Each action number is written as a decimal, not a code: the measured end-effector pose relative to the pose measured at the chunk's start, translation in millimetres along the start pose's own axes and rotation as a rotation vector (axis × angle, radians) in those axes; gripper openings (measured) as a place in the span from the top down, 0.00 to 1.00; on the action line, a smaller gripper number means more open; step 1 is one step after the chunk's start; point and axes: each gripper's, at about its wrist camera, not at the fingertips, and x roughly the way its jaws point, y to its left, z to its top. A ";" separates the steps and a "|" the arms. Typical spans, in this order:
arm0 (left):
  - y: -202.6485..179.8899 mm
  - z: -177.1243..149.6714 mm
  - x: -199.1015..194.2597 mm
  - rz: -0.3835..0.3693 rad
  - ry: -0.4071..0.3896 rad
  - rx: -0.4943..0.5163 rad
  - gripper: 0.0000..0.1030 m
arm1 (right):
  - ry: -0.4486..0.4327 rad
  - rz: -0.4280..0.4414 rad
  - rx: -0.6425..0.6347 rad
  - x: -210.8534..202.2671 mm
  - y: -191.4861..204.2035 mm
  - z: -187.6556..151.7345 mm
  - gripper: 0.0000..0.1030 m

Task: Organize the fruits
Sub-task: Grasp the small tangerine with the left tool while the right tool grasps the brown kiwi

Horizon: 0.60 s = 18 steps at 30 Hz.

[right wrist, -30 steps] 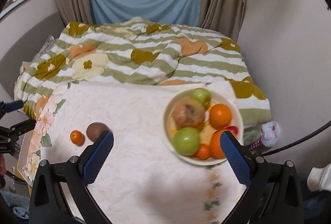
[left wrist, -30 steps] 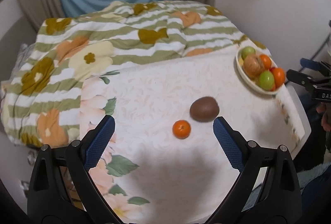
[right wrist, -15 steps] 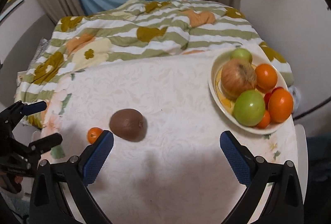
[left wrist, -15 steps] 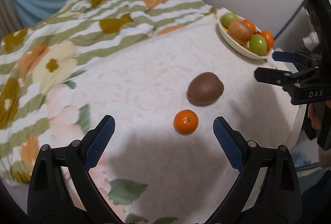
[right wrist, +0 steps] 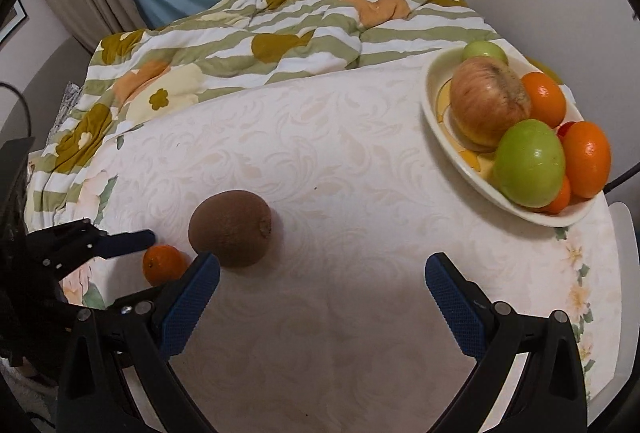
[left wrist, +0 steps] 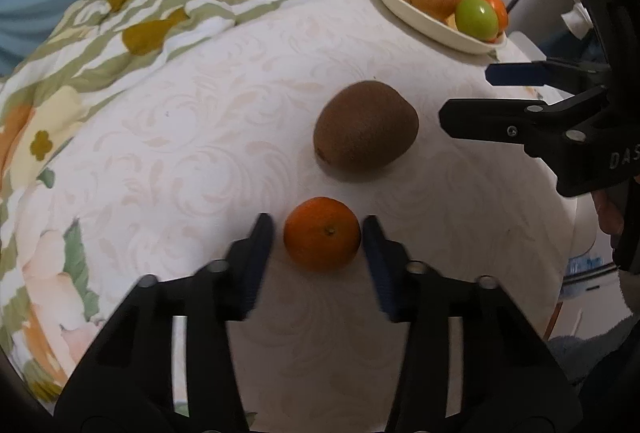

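A small orange mandarin (left wrist: 322, 233) lies on the white tablecloth between the fingers of my left gripper (left wrist: 318, 229). The jaws have closed in around it; a thin gap shows on the left side. A brown kiwi (left wrist: 366, 129) lies just beyond it. My right gripper (right wrist: 322, 273) is open and empty, low over the cloth, with the kiwi (right wrist: 230, 227) by its left finger. The mandarin (right wrist: 164, 263) and left gripper's fingers (right wrist: 128, 239) show at left. A cream bowl (right wrist: 444, 137) at the right holds apples and oranges.
The round table (right wrist: 340, 173) is covered with a white floral cloth. A striped flowered quilt (right wrist: 260, 33) lies on the bed behind it. The bowl (left wrist: 416, 15) stands near the table's far right edge. A wall is at right, a blue curtain behind.
My left gripper moved forward and down to the mandarin and its jaws narrowed around it. My right gripper moved left and lower toward the kiwi, staying open.
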 end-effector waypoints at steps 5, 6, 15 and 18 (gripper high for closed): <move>5.4 -2.3 -1.3 -0.008 0.006 -0.028 0.56 | 0.002 0.037 -0.023 5.5 7.6 -0.6 0.01; 7.9 -3.0 -2.4 -0.002 0.005 -0.039 0.56 | 0.002 0.046 -0.024 7.0 8.6 -0.1 0.01; 39.0 -13.7 -12.9 0.070 0.000 -0.120 0.56 | -0.009 0.087 -0.094 18.2 27.8 2.5 0.05; 46.1 -16.5 -14.8 0.088 -0.002 -0.136 0.56 | -0.001 0.099 -0.117 25.1 34.8 2.3 0.13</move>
